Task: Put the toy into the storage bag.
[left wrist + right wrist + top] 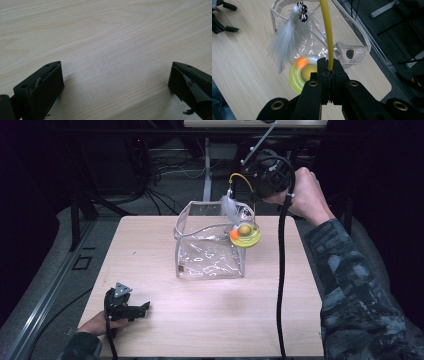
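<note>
A light wooden table (165, 320) carries a clear plastic bag (207, 252) near its middle, standing upright with its top open. The bag has a clear strap along the rim and a small brown tag low on its front left corner.

The right gripper (329, 65) is lifted above the far right corner of the bag. Its 2 black jaws are pressed together on a thin yellow wire (326, 30), and this wire is part of a cat toy (245, 234). The toy hangs at the upper right edge of the bag, partly over the opening. I cannot tell if it touches the rim. Its base is a round yellow-green disc (295, 75) with an orange ball (301, 61) in the ring and a yellowish dome in the middle. The wire rises from the disc and bends over in an arch. At its other end hangs a white feather (287, 42) with 2 small dark bells (303, 12) at the top. In the right gripper view the feather hangs in front of the bag, beside the disc.

The left gripper (129, 309) rests low at the near left corner of the table, well apart from the bag, held by the person's left hand (97, 324). In the left gripper view its 2 jaws stand wide apart with only bare wood between them. It holds nothing.

The person's right hand (305, 195) holds the right gripper, and a black cable (281, 270) runs from it down across the right side of the table. The sleeve (350, 285) has a dark camouflage pattern.
</note>
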### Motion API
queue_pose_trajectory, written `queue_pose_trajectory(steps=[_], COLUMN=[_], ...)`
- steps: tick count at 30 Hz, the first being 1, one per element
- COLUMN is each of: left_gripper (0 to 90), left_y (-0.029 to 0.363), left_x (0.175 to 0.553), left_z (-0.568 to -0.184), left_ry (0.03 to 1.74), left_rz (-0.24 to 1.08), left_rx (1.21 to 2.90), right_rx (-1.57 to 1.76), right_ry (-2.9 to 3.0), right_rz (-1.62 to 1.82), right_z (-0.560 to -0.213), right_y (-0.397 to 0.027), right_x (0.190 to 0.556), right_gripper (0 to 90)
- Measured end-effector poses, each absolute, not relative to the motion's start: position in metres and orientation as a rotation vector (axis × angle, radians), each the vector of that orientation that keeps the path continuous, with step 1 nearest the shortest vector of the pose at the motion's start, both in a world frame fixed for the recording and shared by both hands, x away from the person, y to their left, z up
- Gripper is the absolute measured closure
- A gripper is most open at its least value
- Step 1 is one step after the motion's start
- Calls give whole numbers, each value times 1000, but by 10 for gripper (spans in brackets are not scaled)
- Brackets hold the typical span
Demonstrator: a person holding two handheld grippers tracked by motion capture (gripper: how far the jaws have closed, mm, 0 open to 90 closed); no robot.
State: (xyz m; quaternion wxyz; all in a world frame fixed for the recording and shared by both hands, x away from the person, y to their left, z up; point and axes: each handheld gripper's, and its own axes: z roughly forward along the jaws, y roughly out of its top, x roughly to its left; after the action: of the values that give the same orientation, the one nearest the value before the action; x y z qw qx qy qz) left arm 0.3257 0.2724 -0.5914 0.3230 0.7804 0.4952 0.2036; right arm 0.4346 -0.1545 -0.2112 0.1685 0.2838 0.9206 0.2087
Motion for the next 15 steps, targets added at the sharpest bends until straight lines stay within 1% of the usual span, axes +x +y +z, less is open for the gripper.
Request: queue_pose_trajectory(steps=[15], left_gripper=[1], left_y=[272], left_x=[326], left_z=[-591], left_ry=[1300], left_rz=[534], left_rx=[2048], right_rx=[820], right_ry=[2569], right_rz=[595], right_z=[-197], right_y=[-147], right_x=[451], right_gripper=[884])
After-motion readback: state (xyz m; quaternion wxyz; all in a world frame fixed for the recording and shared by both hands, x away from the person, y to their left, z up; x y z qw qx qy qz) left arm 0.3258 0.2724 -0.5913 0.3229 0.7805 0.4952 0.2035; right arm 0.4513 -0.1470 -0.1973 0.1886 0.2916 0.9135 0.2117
